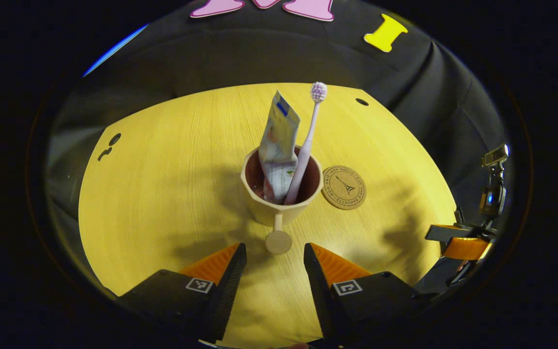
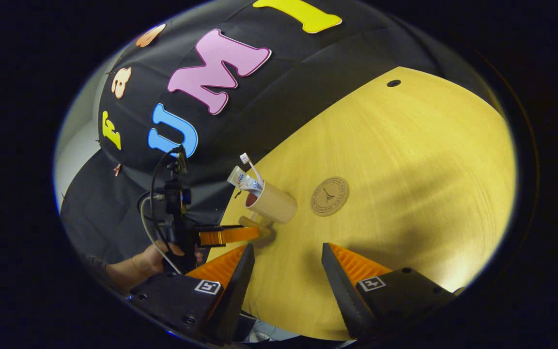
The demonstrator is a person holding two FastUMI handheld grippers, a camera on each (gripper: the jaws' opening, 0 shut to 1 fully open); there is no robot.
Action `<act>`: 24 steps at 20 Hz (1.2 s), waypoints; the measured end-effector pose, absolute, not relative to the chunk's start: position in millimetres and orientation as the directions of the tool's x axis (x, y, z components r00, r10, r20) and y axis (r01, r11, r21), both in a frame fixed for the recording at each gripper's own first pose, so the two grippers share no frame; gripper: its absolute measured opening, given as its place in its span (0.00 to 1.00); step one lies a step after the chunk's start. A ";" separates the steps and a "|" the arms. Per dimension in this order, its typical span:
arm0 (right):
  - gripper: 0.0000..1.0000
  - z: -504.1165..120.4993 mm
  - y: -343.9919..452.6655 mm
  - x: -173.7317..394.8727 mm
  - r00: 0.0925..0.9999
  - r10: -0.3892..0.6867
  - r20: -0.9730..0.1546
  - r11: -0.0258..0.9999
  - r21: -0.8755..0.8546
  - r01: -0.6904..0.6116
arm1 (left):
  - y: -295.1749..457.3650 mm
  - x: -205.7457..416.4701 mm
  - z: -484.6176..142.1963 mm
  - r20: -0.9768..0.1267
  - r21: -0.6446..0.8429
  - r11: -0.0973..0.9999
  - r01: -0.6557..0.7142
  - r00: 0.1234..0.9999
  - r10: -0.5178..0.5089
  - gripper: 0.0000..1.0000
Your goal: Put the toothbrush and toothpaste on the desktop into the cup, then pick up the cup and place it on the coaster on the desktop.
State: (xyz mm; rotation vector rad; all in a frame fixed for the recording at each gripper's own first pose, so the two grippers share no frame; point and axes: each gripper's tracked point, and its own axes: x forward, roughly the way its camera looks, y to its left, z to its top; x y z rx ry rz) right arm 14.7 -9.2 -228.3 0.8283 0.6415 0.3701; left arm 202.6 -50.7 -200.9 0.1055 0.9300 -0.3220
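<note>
A tan cup [image 1: 279,206] with a dark red inside stands on the yellow wooden desktop [image 1: 162,194]. The toothpaste tube [image 1: 277,145] and a pink toothbrush [image 1: 308,145] stand inside it, leaning. The cup's handle knob [image 1: 278,241] points at my left gripper [image 1: 274,259], which is open just short of it, fingers either side. A round cork coaster [image 1: 344,187] lies right beside the cup. In the right gripper view the cup [image 2: 271,202], the coaster [image 2: 329,196] and the left gripper [image 2: 225,235] lie ahead. My right gripper [image 2: 286,259] is open over bare desktop.
The desktop [image 2: 405,160] has small dark holes [image 1: 362,102] near its far edge. The black cloth wall runs behind it. The right gripper [image 1: 463,242] hovers at the desk's right edge in the left gripper view. A hand [image 2: 150,259] holds the left gripper.
</note>
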 end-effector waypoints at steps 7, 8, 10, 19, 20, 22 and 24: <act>0.87 -242.0 -51.3 -9.5 0.778 0.484 -0.401 0.576 0.815 0.062 | -52.5 222.4 -215.3 -0.865 0.007 0.950 0.312 0.478 -0.150 0.75; 0.87 -244.0 -54.2 -11.3 0.779 0.481 -0.402 0.563 0.823 0.077 | -53.3 225.9 -215.5 -0.870 0.022 0.948 0.318 0.473 -0.139 0.74; 0.87 -249.6 -60.6 -15.1 0.779 0.475 -0.409 0.549 0.830 0.102 | -56.2 231.5 -217.1 -0.878 0.042 0.941 0.335 0.462 -0.125 0.71; 0.87 -260.9 -87.9 -28.1 0.779 0.450 -0.436 0.541 0.827 0.150 | -61.9 238.2 -226.3 -0.909 0.039 0.942 0.334 0.404 -0.106 0.27; 0.87 -259.9 -92.2 -27.9 0.783 0.444 -0.436 0.538 0.828 0.157 | -61.6 238.7 -225.4 -0.907 0.037 0.943 0.330 0.407 -0.107 0.31; 0.87 -260.2 -99.1 -29.8 0.789 0.433 -0.436 0.539 0.827 0.162 | -62.2 238.8 -224.4 -0.902 0.032 0.947 0.320 0.418 -0.111 0.30; 0.86 -261.5 -106.5 -30.8 0.792 0.423 -0.440 0.544 0.822 0.167 | -63.7 237.9 -224.1 -0.891 0.023 0.955 0.296 0.439 -0.114 0.34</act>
